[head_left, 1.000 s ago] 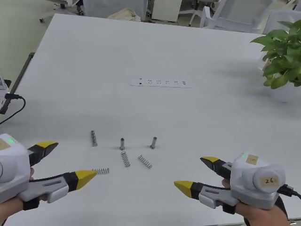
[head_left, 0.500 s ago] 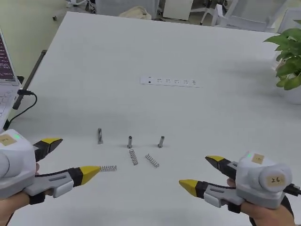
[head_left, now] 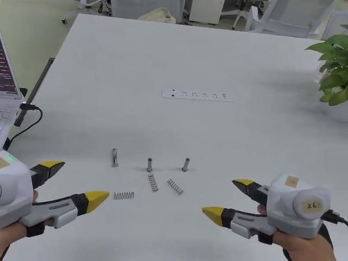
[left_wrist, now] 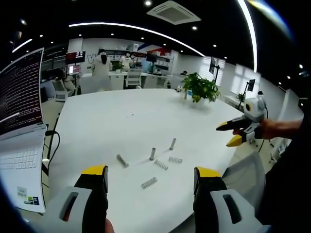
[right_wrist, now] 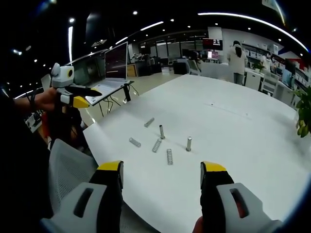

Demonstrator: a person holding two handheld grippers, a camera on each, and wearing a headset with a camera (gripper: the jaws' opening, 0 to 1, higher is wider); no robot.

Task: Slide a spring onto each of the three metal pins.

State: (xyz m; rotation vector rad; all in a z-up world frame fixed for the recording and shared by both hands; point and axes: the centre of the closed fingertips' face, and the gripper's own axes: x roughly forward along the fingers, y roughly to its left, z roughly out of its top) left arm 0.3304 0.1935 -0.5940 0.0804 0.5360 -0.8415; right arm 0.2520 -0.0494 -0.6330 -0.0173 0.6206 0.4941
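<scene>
1. White worktop, near its front edge, three metal pins in a row: left pin lying flat, middle pin and right pin upright.
2. Just before them, loose and flat: left spring, middle spring, right spring.
3. Left gripper: jaws wide apart, empty, tip near left spring.
4. Right gripper: wide apart, empty.
5. Beyond: power strip, plant, laptop.
</scene>
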